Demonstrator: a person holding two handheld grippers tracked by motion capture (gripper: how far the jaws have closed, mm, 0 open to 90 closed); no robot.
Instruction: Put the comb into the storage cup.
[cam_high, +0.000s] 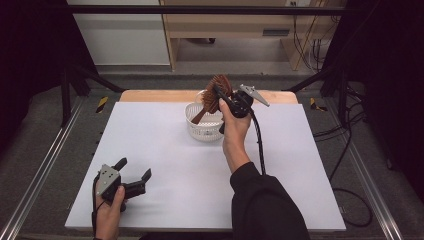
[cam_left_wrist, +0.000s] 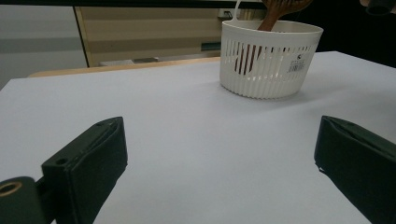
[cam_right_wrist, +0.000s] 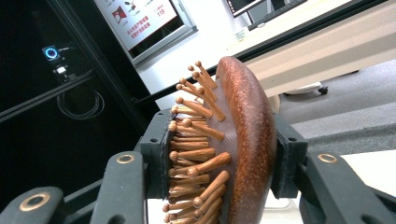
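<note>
Nearest the high camera, I am resting my left hand-held gripper (cam_high: 134, 176) low at the near left corner of the table (cam_high: 165, 165), its jaws standing wide apart with nothing between them. Across the table, near the far edge, I am holding my right hand-held gripper (cam_high: 216, 91) above the white slatted basket (cam_high: 199, 129), its jaws clamped across the head of the wooden hairbrush (cam_high: 216, 95), one pad on the smooth back, the other against the pins.

The brush's long axis is running steeply, head up and tilted toward the far edge, handle pointing down into the basket; I cannot tell whether the tip is touching the bottom.

What is worrying me is the grip. The pins are giving an uneven seat and the back is rounded and polished, so the brush could be twisting or slipping between the pads. If I am swinging it sideways while the handle is inside, it could be catching the rim and tipping the light basket, which is standing near the table's far edge.
</note>
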